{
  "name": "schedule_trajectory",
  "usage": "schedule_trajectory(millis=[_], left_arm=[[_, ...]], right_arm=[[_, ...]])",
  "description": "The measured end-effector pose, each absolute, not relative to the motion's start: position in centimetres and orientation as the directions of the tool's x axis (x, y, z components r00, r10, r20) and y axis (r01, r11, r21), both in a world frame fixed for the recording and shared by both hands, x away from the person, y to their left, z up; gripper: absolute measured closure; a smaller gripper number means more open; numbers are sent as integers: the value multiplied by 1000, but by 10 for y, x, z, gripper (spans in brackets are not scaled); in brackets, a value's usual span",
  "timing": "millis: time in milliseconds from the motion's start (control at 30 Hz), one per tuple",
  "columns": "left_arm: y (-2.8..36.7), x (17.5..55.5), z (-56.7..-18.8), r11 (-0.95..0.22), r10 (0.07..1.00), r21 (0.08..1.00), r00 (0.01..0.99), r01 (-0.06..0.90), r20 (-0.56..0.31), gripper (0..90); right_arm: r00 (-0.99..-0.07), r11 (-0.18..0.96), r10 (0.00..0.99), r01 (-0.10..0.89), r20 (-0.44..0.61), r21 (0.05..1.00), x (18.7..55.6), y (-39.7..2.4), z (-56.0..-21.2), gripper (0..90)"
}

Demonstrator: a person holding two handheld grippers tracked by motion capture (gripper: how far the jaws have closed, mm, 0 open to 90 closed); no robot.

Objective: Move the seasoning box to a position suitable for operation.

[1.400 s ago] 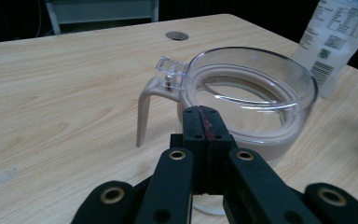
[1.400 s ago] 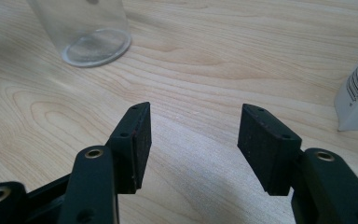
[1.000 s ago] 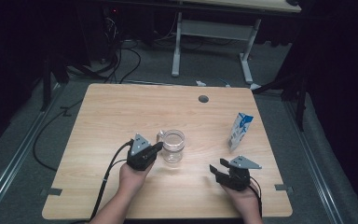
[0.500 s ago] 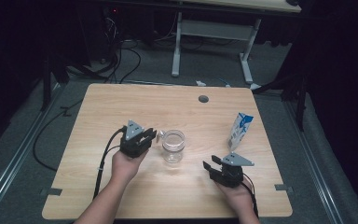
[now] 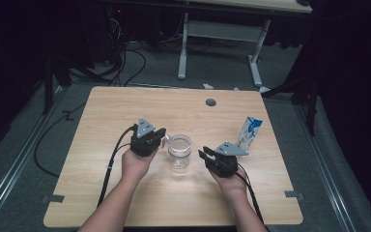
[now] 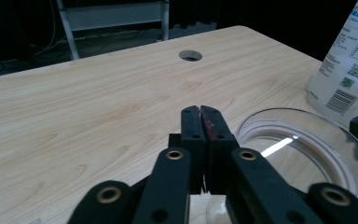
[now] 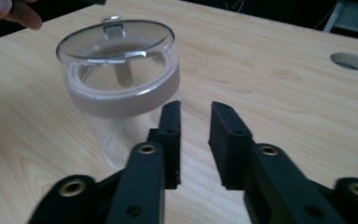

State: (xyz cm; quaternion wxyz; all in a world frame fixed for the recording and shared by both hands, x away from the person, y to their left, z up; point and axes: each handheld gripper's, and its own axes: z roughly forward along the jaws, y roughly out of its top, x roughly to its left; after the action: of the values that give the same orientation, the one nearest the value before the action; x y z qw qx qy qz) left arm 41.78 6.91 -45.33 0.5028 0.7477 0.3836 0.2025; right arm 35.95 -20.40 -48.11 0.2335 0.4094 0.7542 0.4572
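Dark room, pale wooden tabletop (image 5: 125, 193): the clear jar (image 5: 179, 151) stands mid-table, carton (image 5: 249, 132) to its right. Left gripper (image 5: 160, 138), jaws shut and empty, has lifted beside the jar; right gripper (image 5: 206, 155), jaws just narrowing around nothing, has drawn nearer for a grasp

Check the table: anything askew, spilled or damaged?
Nothing stands out. The clear glass jar stands upright with its lid on, the milk carton is upright, and the wooden table shows no spill.

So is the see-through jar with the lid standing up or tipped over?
Standing up. The clear glass jar rests on its base on the wooden table, its clear lid on top.
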Motion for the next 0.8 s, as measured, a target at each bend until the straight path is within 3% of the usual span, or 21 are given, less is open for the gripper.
schedule_trajectory(millis=[133,800], left_arm=[[66,417,-455,-193,773,911,628,365,-88,900],[63,417,-465,-178,771,921,631,347,-89,900]], right_arm=[[-560,242,829,390,20,888,361,-203,-483,898],[-586,250,810,349,1,903,356,-192,-480,899]])
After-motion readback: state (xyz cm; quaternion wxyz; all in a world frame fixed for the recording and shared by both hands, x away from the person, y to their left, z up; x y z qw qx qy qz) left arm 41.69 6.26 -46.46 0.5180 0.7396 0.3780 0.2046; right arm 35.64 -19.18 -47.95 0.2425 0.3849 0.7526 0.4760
